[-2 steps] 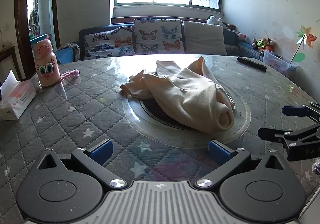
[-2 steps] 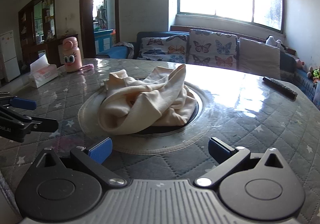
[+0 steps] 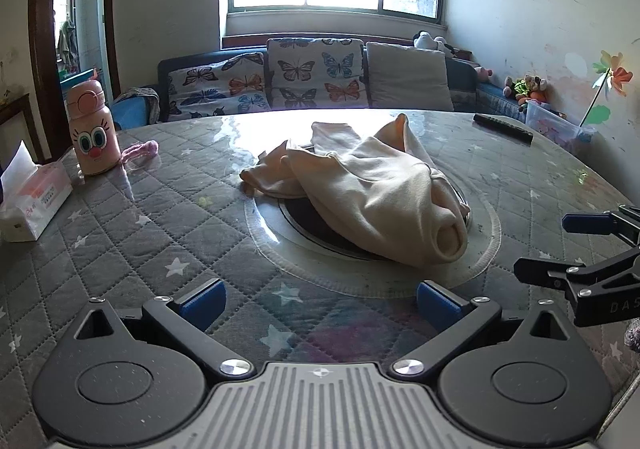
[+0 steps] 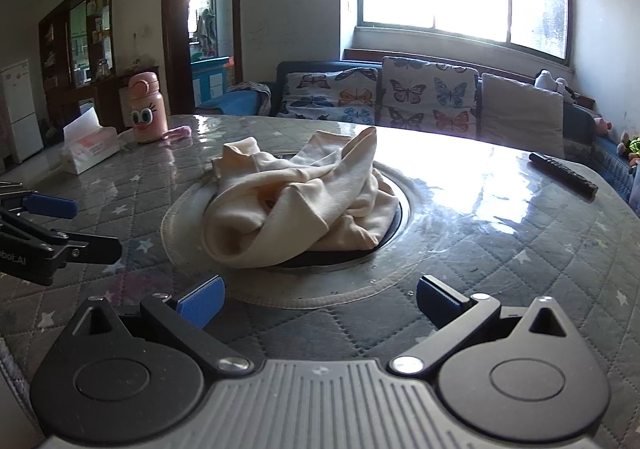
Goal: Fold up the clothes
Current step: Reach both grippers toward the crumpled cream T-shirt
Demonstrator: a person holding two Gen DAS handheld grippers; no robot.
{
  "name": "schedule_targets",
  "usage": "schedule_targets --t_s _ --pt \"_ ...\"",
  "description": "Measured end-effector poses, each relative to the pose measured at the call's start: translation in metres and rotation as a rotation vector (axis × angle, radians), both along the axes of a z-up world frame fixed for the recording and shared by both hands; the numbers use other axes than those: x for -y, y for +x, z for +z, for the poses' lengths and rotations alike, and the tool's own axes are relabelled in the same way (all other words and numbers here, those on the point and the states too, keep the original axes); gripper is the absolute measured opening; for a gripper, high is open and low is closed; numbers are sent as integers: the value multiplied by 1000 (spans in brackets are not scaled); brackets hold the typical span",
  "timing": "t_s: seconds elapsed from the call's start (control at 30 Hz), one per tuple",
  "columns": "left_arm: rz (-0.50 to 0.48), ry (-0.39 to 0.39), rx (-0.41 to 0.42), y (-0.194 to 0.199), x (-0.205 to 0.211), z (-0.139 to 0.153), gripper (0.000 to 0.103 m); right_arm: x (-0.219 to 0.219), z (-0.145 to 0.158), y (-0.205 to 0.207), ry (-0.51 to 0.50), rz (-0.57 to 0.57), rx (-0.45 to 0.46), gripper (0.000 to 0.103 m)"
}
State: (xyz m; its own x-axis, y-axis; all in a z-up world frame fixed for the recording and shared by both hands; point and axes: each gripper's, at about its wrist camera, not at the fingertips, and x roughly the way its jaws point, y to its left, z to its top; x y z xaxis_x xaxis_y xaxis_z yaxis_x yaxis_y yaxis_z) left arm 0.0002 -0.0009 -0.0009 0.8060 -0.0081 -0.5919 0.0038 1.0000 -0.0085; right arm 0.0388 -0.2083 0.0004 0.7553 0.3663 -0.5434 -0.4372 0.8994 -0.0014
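Note:
A cream garment [image 3: 372, 193] lies crumpled in a heap on the round centre plate of the table; it also shows in the right wrist view [image 4: 304, 201]. My left gripper [image 3: 320, 301] is open and empty, low over the table short of the heap. My right gripper [image 4: 318, 299] is open and empty, short of the heap on its other side. The right gripper's fingers [image 3: 576, 245] show at the right edge of the left wrist view. The left gripper's fingers [image 4: 52, 229] show at the left edge of the right wrist view.
A pink cartoon bottle [image 3: 92, 133] and a tissue box [image 3: 32, 201] stand at the table's left. A black remote [image 3: 504, 127] lies at the far right. A quilted grey cloth [image 3: 140, 233] covers the table. A butterfly-pattern sofa [image 3: 312, 77] stands behind.

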Motion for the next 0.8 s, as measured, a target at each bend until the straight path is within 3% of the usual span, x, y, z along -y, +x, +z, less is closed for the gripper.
schedule_targets --t_s 0.4,0.8 --pt "-18 -6 -13 10 4 1 103 -8 0 6 -14 25 -54 103" --pt "-64 16 28 29 13 13 103 -12 4 22 -28 31 -59 100"
